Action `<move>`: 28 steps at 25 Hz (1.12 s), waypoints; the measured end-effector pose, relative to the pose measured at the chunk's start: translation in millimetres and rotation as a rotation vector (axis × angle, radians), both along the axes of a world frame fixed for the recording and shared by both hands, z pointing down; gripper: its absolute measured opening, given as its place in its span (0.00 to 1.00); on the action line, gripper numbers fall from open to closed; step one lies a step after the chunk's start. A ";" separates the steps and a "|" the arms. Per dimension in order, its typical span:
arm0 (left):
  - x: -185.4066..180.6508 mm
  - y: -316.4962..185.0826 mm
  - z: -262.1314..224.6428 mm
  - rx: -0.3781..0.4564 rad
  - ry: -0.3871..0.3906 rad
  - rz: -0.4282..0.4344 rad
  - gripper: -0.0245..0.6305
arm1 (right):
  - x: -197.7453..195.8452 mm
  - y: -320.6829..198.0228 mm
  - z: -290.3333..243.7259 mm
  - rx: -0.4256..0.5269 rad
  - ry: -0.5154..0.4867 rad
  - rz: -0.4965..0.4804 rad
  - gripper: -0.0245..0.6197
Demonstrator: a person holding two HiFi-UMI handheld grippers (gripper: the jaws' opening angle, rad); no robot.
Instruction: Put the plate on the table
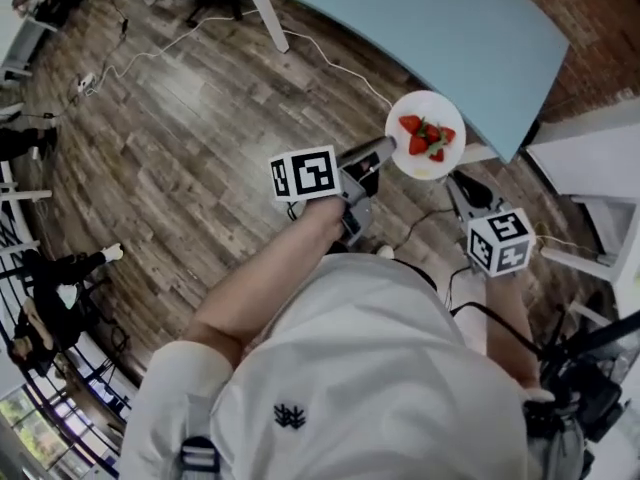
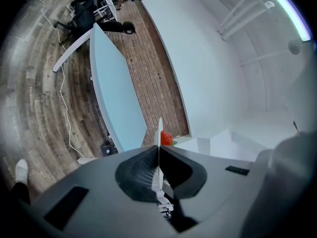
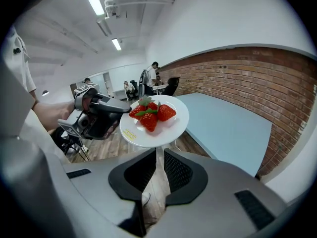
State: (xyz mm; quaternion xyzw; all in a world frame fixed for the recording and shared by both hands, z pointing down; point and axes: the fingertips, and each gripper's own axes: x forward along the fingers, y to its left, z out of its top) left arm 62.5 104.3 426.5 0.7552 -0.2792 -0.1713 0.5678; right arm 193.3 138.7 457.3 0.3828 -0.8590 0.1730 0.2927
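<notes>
Head view: left gripper [image 1: 388, 149] pinching plate [image 1: 428, 168] rim, right gripper [image 1: 456, 181] pressed together, empty; single-edge grip risks tipping strawberries [image 1: 427, 136].

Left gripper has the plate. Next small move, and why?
Probably carry the left gripper forward until the plate is over the blue table, keeping it level. Its jaws are clamped on the plate's rim, but the plate seems short of the table's edge, above the floor, with loose strawberries on it. The right gripper holds nothing.
</notes>
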 end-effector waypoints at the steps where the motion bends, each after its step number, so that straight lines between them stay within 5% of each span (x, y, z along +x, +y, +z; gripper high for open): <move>1: -2.0 -0.4 -0.7 0.000 -0.001 0.011 0.05 | -3.5 0.2 -0.5 0.002 -0.006 0.011 0.10; 8: -65.2 -39.4 4.5 -0.004 0.037 0.026 0.05 | -64.7 -31.7 -6.8 0.014 0.002 0.044 0.10; 16: -88.0 -58.6 7.3 -0.025 0.099 -0.030 0.05 | -74.0 -48.5 -11.3 0.006 0.011 0.026 0.10; 28: -122.2 -182.2 9.2 -0.077 0.113 -0.137 0.05 | -92.4 -189.9 -12.9 0.031 -0.066 -0.061 0.10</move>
